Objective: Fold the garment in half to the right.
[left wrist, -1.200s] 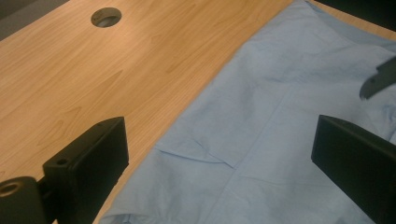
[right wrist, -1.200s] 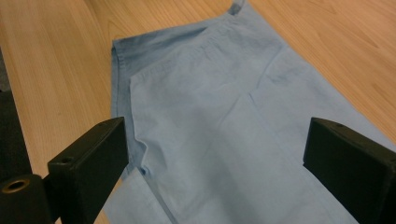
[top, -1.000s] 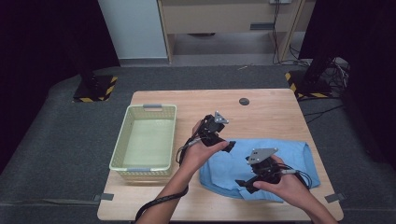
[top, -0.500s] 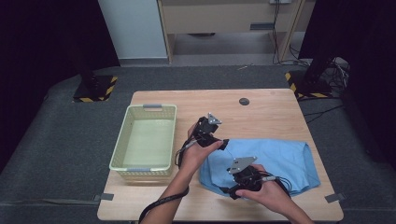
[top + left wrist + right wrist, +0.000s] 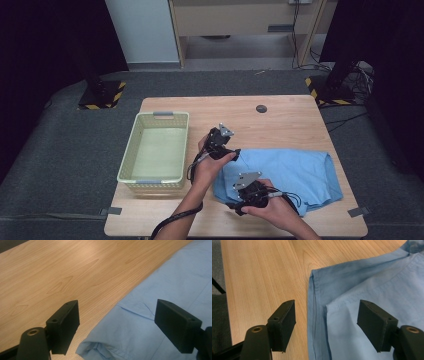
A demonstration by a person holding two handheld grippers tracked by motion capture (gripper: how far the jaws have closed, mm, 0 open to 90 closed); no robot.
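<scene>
High view: blue shirt [image 5: 295, 172] edge between both gaping tongs, left [image 5: 235, 152], right [image 5: 239, 206].

Lab setup, black curtains [image 5: 45, 45], hazard-striped stand bases [image 5: 102, 95], cables [image 5: 360, 75]

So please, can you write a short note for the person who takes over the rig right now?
Left tool: open, at the far left edge of the blue shirt, holding nothing.
Right tool: open, over the shirt's near left edge, its hem between the jaws, not gripped.
The shirt lies roughly folded on the table; the green basket at the left is empty.
Done: nothing gripped.
Left: probably close on the edges and go on folding.
</scene>
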